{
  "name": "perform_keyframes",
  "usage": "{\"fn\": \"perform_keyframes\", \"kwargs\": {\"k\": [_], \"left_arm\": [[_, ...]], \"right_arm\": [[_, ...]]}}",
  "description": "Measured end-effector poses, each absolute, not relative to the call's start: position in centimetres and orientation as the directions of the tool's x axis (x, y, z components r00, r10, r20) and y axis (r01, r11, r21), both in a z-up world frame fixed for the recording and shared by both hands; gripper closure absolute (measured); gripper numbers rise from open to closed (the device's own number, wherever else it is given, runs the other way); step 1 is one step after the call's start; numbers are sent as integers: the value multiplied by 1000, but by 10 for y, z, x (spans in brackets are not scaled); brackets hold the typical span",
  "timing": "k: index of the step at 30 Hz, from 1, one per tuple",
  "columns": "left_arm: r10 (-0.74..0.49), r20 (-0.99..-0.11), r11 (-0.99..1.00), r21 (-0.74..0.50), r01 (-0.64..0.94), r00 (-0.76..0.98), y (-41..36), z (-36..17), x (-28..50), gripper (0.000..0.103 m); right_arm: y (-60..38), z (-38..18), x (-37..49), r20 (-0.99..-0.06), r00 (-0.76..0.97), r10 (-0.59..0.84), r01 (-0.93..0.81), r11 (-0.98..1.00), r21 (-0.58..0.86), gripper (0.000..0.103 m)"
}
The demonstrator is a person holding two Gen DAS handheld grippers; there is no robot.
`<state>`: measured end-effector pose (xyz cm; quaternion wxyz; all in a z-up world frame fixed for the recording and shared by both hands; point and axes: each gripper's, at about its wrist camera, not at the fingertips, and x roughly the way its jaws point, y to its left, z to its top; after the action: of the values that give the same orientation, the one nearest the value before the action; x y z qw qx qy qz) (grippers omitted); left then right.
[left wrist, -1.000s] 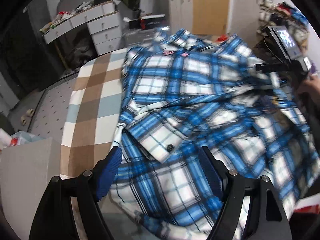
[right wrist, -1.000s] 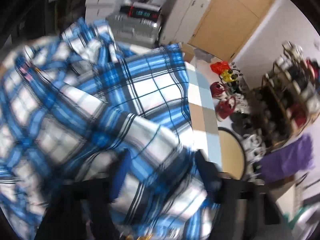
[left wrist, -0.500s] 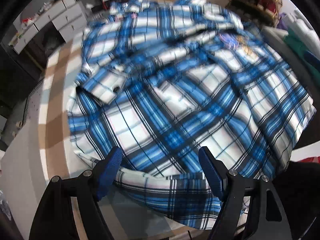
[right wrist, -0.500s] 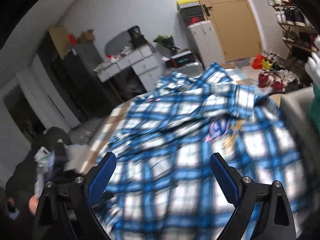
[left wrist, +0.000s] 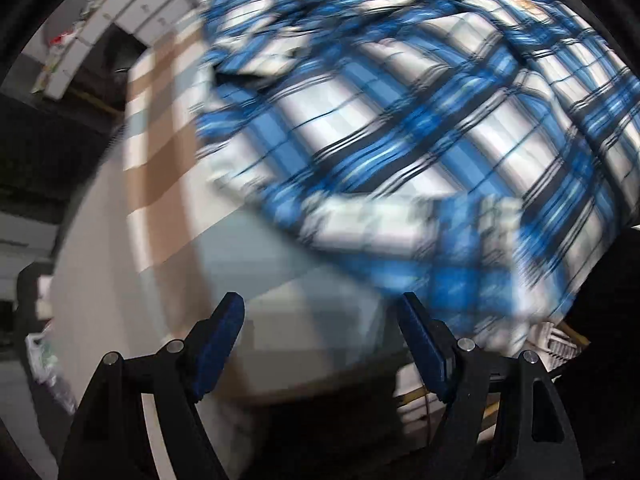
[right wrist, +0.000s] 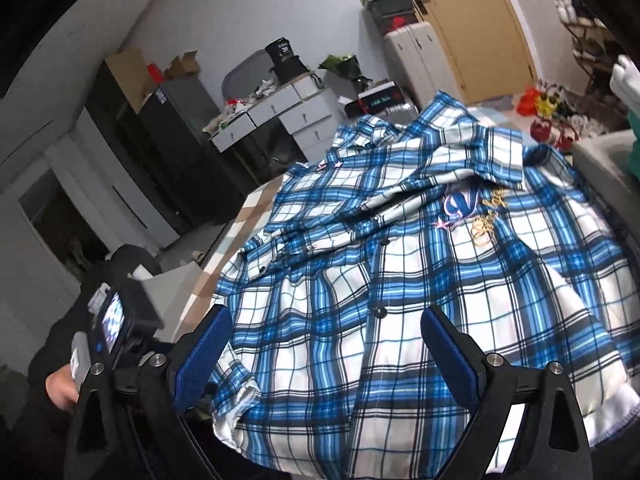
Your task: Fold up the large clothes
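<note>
A large blue and white plaid shirt [right wrist: 420,264] lies spread and rumpled, front up, on a table with a brown, grey and white checked cloth [left wrist: 160,168]. Its hem hangs over the near edge. My right gripper [right wrist: 326,344] is open and empty above the hem, with the button placket between its fingers. My left gripper [left wrist: 322,340] is open and empty, below the table's near left corner; the shirt [left wrist: 400,128] shows blurred above it. The left gripper's body [right wrist: 116,316] shows at the left of the right wrist view.
A white drawer unit [right wrist: 276,116] and a black cabinet [right wrist: 172,152] stand behind the table. A wooden door [right wrist: 468,20] and a shoe rack [right wrist: 588,32] are at the back right. A grey box [right wrist: 164,284] sits left of the table.
Both grippers have pulled back toward the shirt's hem. The left gripper dropped low to the table's near left corner, its view blurred. The right view has steadied over the hem.
</note>
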<state>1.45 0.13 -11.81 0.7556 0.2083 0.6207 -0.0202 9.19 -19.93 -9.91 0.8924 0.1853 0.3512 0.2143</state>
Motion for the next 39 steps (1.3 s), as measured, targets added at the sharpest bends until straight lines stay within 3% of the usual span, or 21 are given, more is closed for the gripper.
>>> {"fn": "perform_keyframes", "kwargs": {"k": [4, 6, 13, 17, 18, 20, 21, 22, 23, 27, 39], "left_arm": [[4, -969, 986, 44, 159, 246, 19, -90, 14, 28], [-62, -971, 984, -22, 174, 231, 4, -91, 16, 28], [210, -953, 876, 282, 392, 216, -72, -145, 28, 25], [187, -952, 893, 267, 363, 243, -70, -142, 34, 26], [180, -954, 898, 259, 357, 238, -69, -143, 35, 29], [174, -956, 897, 253, 363, 237, -63, -147, 28, 47], [149, -959, 903, 231, 362, 239, -59, -148, 27, 61], [139, -963, 909, 217, 357, 233, -48, -149, 29, 85], [147, -964, 911, 219, 349, 220, -43, -150, 29, 94], [143, -964, 917, 215, 335, 226, -20, -156, 16, 101], [43, -949, 985, 93, 147, 312, 42, -132, -54, 101]], "right_arm": [[-203, -101, 93, -542, 655, 526, -238, 825, 512, 7], [-204, -101, 93, -539, 655, 530, -238, 822, 518, 7], [-215, -107, 95, -543, 649, 532, -205, 810, 549, 7], [-221, -107, 95, -531, 651, 542, -195, 796, 573, 7], [-221, -106, 95, -527, 652, 544, -198, 794, 575, 7], [-222, -106, 94, -523, 652, 549, -201, 790, 579, 7], [-222, -106, 95, -523, 650, 551, -202, 789, 581, 7], [-223, -106, 95, -524, 648, 553, -201, 787, 583, 7], [-223, -107, 95, -525, 647, 553, -199, 787, 584, 7], [-224, -107, 94, -524, 646, 555, -197, 785, 588, 6], [-227, -110, 97, -527, 637, 563, -179, 773, 609, 7]]}}
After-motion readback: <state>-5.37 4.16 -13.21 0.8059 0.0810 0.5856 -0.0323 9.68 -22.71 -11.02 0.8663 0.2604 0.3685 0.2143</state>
